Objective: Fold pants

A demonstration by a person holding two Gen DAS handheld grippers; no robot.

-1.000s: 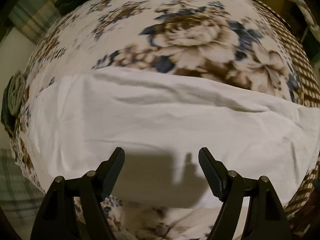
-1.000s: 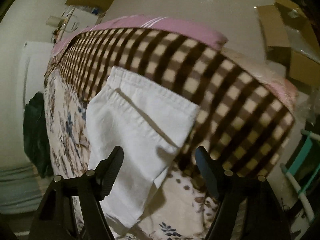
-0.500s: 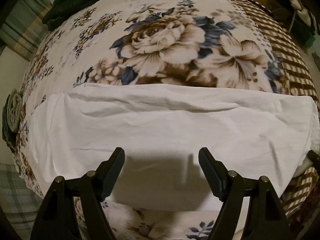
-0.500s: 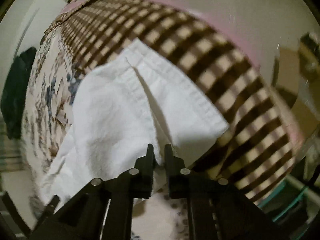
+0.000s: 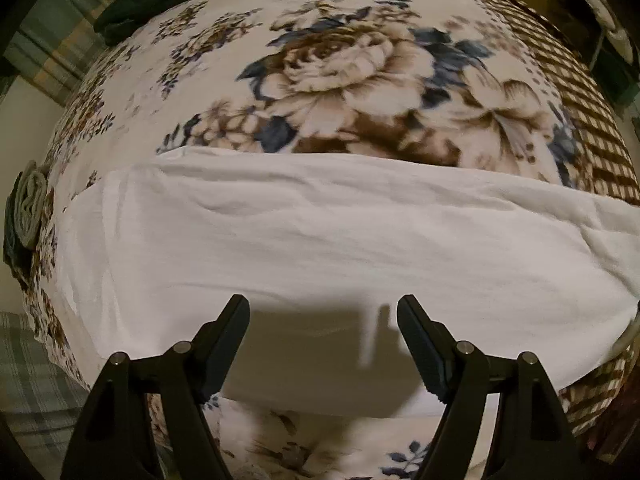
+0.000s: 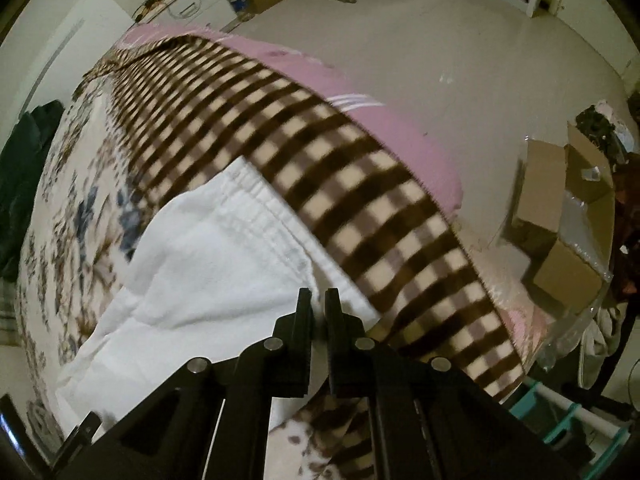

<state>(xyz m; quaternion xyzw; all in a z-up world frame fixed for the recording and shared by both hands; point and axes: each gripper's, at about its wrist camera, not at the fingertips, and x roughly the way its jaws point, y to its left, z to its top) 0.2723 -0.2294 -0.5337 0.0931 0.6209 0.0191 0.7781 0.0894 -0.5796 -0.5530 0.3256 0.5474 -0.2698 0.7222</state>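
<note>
White cotton pants (image 5: 320,248) lie flat, already doubled lengthwise, across a floral blanket (image 5: 340,80) on a bed, the hem end reaching the brown checked border (image 6: 360,200). The right gripper (image 6: 319,304), pressed together, pinches the hemmed end of the pants at their near corner. The left gripper (image 5: 323,320) hovers spread above the middle of the cloth, holding nothing. The step in hand looks like the crosswise fold: the next move calls for lifting the pinched end and carrying it over toward the far end, the left gripper steadying the cloth at the crease.
</note>
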